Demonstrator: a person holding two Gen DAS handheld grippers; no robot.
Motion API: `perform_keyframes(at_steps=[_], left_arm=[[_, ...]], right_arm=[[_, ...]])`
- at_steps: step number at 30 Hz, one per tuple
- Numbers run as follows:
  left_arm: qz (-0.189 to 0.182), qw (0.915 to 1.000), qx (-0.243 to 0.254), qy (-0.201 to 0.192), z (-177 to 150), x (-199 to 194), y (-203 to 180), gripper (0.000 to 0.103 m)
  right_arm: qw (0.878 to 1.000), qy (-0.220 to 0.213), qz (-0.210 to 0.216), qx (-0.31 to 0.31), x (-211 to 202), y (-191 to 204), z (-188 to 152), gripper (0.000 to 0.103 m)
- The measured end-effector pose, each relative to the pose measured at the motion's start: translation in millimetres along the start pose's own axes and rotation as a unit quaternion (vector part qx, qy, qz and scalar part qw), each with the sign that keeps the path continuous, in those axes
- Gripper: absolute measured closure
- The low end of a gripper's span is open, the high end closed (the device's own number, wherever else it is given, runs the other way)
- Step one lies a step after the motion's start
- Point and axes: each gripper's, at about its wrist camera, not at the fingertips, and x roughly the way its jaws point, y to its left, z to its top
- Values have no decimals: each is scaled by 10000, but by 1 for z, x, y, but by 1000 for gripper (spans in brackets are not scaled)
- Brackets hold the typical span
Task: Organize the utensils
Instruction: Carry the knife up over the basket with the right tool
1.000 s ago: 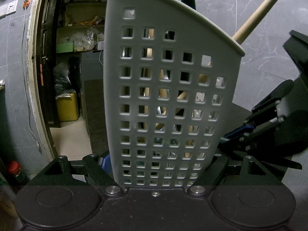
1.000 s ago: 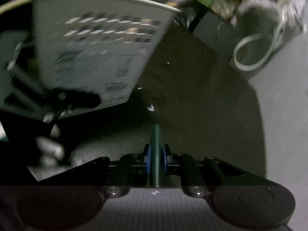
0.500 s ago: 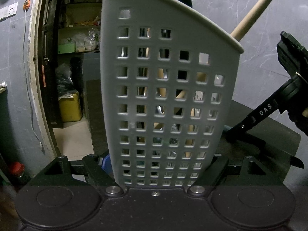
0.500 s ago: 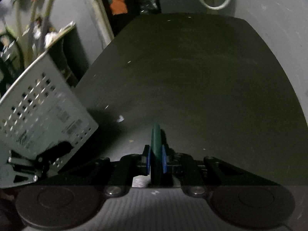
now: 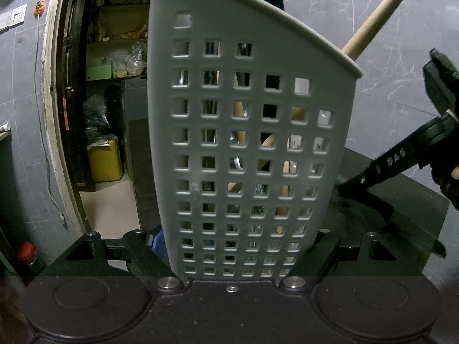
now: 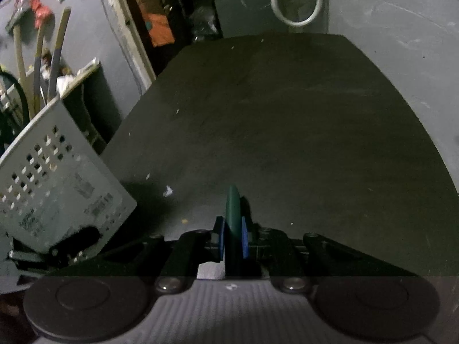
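A grey perforated utensil holder (image 5: 249,143) fills the left wrist view, and my left gripper (image 5: 235,258) is shut on its lower part. Several utensils show through its holes, and a wooden handle (image 5: 378,17) sticks out at the top right. In the right wrist view the holder (image 6: 57,177) stands tilted at the left on the dark table (image 6: 287,129). My right gripper (image 6: 232,232) is shut on a thin dark green utensil (image 6: 233,206), whose end pokes out past the blue pads just above the table. The right gripper (image 5: 373,177) also appears beside the holder's right side.
An open doorway (image 5: 114,86) shows cluttered shelves and a yellow container (image 5: 104,160). A red-capped bottle (image 5: 25,250) stands low at the left. Past the table's far edge, a grey hose loop (image 6: 297,0) hangs on the wall.
My right gripper has rolled and swung away from the holder's top, out to the holder's right above the table, still gripping the green utensil. The left gripper and holder have stayed put.
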Motion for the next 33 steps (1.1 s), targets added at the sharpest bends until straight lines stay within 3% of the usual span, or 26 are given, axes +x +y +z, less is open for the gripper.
perform_keyframes(at_steps=[6,13,20,27,33], left_arm=[[46,10000,39,13,0,-1,-4,20],[56,10000,47,11,1,-2,-6,20],[48,10000,33,13,1,-2,-6,20],[50,10000,28,14,1,-2,-6,20],[47,10000,24,11,1,-2,-6,20]], right_arm=[[9953,-965,10,-97,-38,6,-6,90],[9779,-2077,-8,-230,-75,19,-13,90],[9601,-2775,-10,-340,-92,30,-4,90],[9276,-3679,2,-649,-134,51,23,90],[8949,-4341,294,-996,-171,80,41,90]])
